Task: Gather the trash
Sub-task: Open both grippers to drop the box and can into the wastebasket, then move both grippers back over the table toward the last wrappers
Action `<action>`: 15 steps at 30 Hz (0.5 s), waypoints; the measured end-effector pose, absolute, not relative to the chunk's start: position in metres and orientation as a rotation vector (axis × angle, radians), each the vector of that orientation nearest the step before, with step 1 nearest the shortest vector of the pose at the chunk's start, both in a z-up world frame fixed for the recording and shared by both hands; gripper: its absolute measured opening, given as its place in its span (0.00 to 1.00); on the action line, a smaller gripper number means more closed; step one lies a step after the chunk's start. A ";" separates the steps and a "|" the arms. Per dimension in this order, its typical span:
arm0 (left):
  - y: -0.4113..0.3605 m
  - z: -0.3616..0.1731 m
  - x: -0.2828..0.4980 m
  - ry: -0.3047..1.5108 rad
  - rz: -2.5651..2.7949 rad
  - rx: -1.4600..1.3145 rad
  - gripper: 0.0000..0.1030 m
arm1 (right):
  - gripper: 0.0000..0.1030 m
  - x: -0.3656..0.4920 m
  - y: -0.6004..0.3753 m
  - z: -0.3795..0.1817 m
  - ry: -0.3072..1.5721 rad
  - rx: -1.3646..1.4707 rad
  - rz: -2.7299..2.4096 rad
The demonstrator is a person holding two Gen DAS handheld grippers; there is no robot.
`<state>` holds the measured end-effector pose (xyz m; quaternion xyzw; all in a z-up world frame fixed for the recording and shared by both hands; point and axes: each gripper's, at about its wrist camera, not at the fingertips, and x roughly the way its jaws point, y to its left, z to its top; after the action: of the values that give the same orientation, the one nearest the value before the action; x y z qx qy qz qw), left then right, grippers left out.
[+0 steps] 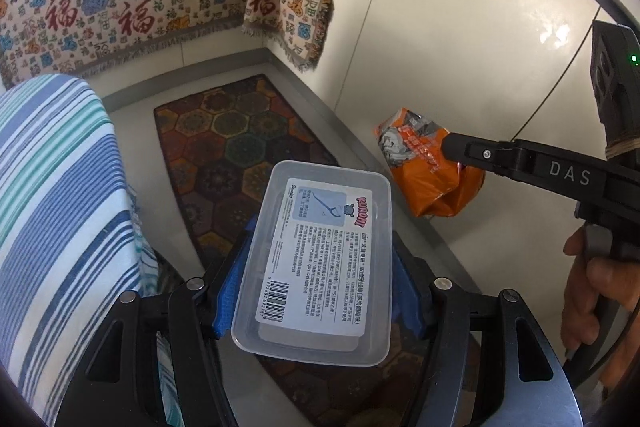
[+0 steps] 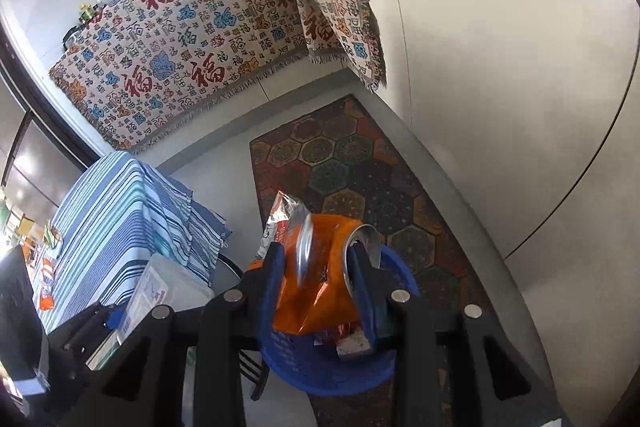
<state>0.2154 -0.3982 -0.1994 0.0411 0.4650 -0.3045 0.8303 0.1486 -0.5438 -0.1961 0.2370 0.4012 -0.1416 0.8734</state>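
Note:
My left gripper (image 1: 316, 291) is shut on a clear plastic box (image 1: 320, 259) with a white printed label, held in the air above the rug. The box also shows at the lower left of the right wrist view (image 2: 168, 291). My right gripper (image 2: 320, 287) is shut on a crumpled orange snack bag (image 2: 320, 275) with a silver lining. It holds the bag over a blue bin (image 2: 332, 363) that has some wrappers inside. In the left wrist view the right gripper (image 1: 452, 151) and the orange bag (image 1: 424, 167) are at the right.
A table with a blue striped cloth (image 2: 120, 211) stands at the left, with small items on it. A patterned hexagon rug (image 2: 360, 179) lies on the grey floor. A printed blanket (image 2: 192, 43) hangs at the back. A white wall (image 2: 500, 67) is at the right.

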 end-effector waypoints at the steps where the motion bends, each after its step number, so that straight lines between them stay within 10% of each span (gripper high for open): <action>1: -0.402 -0.202 0.215 0.986 -0.649 0.093 0.63 | 0.33 0.149 -0.547 -0.200 0.837 0.507 -0.296; 8: -0.423 -0.218 0.216 0.966 -0.689 0.120 0.77 | 0.56 0.153 -0.571 -0.219 0.799 0.621 -0.282; 15: -0.413 -0.212 0.222 0.940 -0.656 0.074 0.91 | 0.56 0.136 -0.581 -0.200 0.694 0.612 -0.325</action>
<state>0.2216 -0.4134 -0.2116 0.0351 0.4447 -0.3101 0.8396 0.1361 -0.5808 -0.2002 0.2939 0.3331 -0.1559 0.8823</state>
